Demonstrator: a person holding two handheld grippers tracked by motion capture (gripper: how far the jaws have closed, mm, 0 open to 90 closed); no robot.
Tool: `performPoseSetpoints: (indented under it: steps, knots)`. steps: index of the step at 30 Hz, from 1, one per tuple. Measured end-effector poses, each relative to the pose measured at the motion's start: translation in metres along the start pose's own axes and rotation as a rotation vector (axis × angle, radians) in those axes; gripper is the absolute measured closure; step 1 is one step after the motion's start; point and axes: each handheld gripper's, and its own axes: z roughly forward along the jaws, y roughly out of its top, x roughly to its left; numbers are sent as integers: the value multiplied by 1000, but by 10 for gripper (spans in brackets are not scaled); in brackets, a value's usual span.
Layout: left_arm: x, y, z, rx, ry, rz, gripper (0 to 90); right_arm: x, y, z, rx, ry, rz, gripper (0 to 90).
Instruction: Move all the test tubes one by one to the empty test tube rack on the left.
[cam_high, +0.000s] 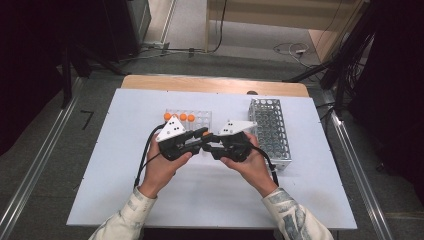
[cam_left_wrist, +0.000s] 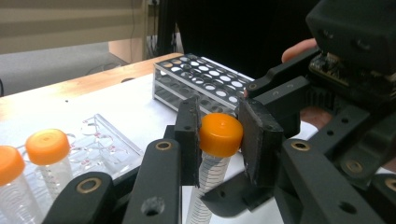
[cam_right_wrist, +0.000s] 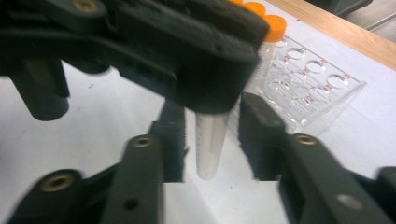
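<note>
The white table top (cam_high: 125, 165) spreads wide under my hands, with bare board on my near side and to my left, and its edges well apart from where I work. To the right of my grippers stands the metal wire rack (cam_high: 270, 131), long and full of empty holes as far as I can see; its near end sits close beside my right hand, so that is the tight side for moving. Just beyond my left gripper lies the clear plastic rack (cam_high: 200, 120), which holds a few orange-capped tubes (cam_left_wrist: 46, 149) at its left end, with open holes beside them.

My left gripper (cam_left_wrist: 219, 140) is pinching the one tube in play, the orange-capped centrifuge tube (cam_left_wrist: 220, 134): both pads press on the cap, and the clear, graduated body hangs down below them, off the table. My right gripper (cam_right_wrist: 212, 135) faces it from the other side, its jaws spread to either side of the tube's lower body (cam_right_wrist: 209, 144) without touching it, as far as the blurred picture lets me tell.

I judge the work to be in its middle: the tube is lifted out and held between the two racks, the handover not yet closed. What is left is for my right jaws to close on the body, my left to let go of the cap, and the tube to travel to a hole, probably in the wire rack.
</note>
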Motion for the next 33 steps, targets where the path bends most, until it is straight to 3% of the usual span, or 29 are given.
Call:
performPoseSetpoints:
  steps: [5,8,12,23,33]
  knots:
    - [3,5,-1,-15,11,-5,708,-6,-11,-2,-11,-5,49,343]
    - [4,11,0,-21,22,0,708,-9,-17,-6,-13,-15,74,314]
    - [10,21,5,-23,56,-3,708,-12,-23,-13,-26,-20,95,311]
    - [30,45,18,-35,136,-14,708,-14,-29,-20,-38,-26,93,314]
    - [50,44,26,-37,184,-32,706,-16,-31,-25,-37,-30,100,319]
